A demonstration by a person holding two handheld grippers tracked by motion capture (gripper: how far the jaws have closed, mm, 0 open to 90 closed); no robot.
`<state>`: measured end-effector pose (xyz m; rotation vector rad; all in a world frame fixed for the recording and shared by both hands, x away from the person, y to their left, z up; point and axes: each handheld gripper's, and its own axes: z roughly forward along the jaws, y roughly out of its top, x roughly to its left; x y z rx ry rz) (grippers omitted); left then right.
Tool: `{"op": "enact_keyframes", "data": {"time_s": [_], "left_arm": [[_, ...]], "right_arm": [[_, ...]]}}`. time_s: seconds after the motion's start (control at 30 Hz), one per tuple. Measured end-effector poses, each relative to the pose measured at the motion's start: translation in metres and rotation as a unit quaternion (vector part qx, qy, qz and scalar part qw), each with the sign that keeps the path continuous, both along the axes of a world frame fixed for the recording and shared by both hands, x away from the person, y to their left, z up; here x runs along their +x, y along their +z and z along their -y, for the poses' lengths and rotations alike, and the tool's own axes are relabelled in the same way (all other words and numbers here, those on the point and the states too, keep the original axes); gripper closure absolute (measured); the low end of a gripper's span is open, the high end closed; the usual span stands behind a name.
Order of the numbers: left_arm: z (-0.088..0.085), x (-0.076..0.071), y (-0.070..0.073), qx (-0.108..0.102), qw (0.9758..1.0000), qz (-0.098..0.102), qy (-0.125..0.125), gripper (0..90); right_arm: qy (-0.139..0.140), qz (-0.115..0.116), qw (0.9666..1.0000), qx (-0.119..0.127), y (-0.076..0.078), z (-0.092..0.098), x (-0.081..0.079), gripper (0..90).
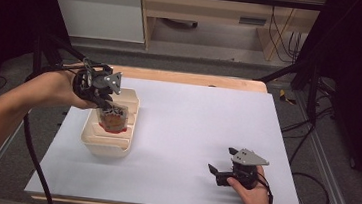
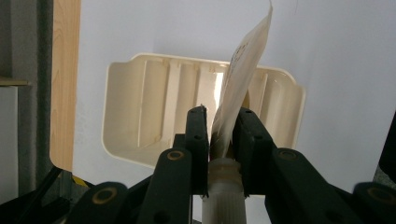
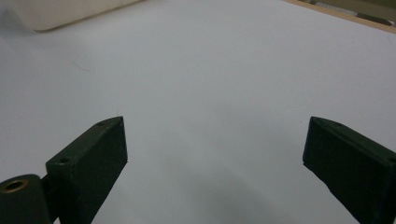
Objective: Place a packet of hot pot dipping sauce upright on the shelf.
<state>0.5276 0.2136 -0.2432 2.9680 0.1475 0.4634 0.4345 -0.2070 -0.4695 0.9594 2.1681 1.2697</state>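
Observation:
My left gripper (image 1: pixel 109 106) hangs over a cream ribbed tray (image 1: pixel 107 146) at the table's left, pointing down into it. Its jaws are shut on a spouted pouch (image 1: pixel 113 119) with red and brown print. In the left gripper view the gripper (image 2: pixel 219 128) pinches the pale pouch (image 2: pixel 243 70) just past its white ribbed cap (image 2: pixel 223 196), and the pouch stands out over the tray (image 2: pixel 140 98). Near the front right of the table, my right gripper (image 1: pixel 218 174) rests in a hand. Its jaws stand wide apart over the bare white sheet (image 3: pixel 215 70), with nothing between them (image 3: pixel 215 149).
A white sheet (image 1: pixel 191 128) covers most of the wooden table (image 1: pixel 191 78). The tray's corner (image 3: pixel 60 11) lies far ahead in the right gripper view. Black frame bars (image 1: pixel 293 67) and cables (image 1: pixel 33 153) flank the table.

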Motion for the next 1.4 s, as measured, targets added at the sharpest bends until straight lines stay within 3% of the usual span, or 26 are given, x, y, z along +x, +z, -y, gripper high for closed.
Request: {"op": "enact_keyframes", "data": {"time_s": [1.4], "left_arm": [[-0.017,0.01,-0.063,-0.023,0.9993,-0.026,0.01,76.2]], "right_arm": [[0.006,-0.003,1.0,-0.005,-0.002,-0.002,0.0,7.1]]}}
